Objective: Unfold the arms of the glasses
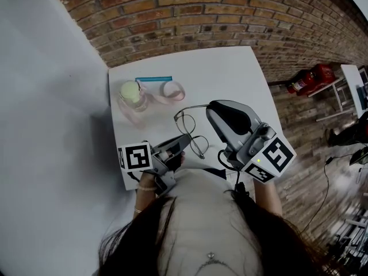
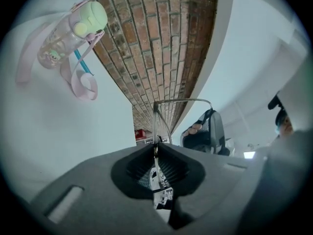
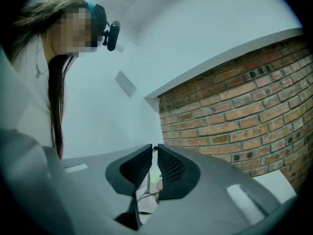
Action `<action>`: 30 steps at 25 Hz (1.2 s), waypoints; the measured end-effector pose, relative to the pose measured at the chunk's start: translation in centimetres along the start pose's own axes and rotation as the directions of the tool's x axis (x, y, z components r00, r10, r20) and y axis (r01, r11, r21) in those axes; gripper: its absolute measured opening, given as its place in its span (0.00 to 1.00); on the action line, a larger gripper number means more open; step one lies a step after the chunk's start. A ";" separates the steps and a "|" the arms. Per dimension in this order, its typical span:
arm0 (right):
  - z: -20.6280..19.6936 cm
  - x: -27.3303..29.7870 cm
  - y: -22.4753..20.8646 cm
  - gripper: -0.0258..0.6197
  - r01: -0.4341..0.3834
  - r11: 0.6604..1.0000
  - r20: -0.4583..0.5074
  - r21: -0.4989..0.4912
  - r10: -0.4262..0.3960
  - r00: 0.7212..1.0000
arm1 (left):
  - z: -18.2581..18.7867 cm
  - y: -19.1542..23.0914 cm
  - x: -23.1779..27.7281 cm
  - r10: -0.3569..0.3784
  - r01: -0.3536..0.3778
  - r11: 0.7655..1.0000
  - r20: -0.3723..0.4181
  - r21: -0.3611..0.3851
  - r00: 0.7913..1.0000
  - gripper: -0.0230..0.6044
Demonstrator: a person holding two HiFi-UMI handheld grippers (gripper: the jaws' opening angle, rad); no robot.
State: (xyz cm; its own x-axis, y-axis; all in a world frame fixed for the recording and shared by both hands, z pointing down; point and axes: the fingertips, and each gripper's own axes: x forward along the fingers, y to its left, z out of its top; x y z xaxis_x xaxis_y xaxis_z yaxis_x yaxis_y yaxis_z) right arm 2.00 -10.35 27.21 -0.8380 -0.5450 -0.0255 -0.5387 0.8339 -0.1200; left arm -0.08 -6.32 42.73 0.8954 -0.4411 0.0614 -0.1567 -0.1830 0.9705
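Thin metal-framed glasses point(image 1: 176, 118) hang just above the white table point(image 1: 230, 73), held between both grippers. My left gripper point(image 1: 185, 141) is shut on the frame near the lower lens; in the left gripper view the wire rim point(image 2: 155, 124) rises straight out of the closed pads point(image 2: 146, 163). One arm point(image 1: 192, 107) stands out from the frame toward my right gripper point(image 1: 210, 109), which is shut on that arm's end. In the right gripper view the jaws meet at their tips point(image 3: 154, 150), with frame wire point(image 3: 146, 194) showing below them.
A pink drink bottle with a green lid point(image 1: 132, 96), its pink strap point(image 1: 171, 91) and a blue stick point(image 1: 153, 79) lie at the table's far left. Brick wall point(image 1: 230, 16) stands behind. A red fire extinguisher point(image 1: 307, 79) lies on the floor to the right.
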 end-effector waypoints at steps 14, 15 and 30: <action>-0.3 0.0 0.4 0.10 -0.024 1.000 0.006 0.017 0.024 1.000 | 0.9 -0.7 -0.3 -0.084 0.093 0.989 0.077 -0.118 0.994 0.07; -0.3 0.1 0.5 0.10 -0.027 1.000 0.003 0.015 0.027 1.000 | 1.0 -0.7 -0.3 -0.088 0.098 0.988 0.084 -0.122 0.993 0.07; -0.4 -0.3 0.2 0.10 -0.019 1.000 0.000 0.017 0.019 1.000 | 1.9 -0.6 -0.9 -0.083 0.102 0.986 0.138 -0.135 0.987 0.07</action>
State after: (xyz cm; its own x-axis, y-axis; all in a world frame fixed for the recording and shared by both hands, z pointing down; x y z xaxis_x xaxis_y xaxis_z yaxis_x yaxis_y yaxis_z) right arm 2.12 -9.92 27.62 -0.8480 -0.5293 -0.0277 -0.5213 0.8424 -0.1359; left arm -1.54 -7.47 41.69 0.8389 -0.5417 -0.0523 -0.0067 -0.1063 0.9943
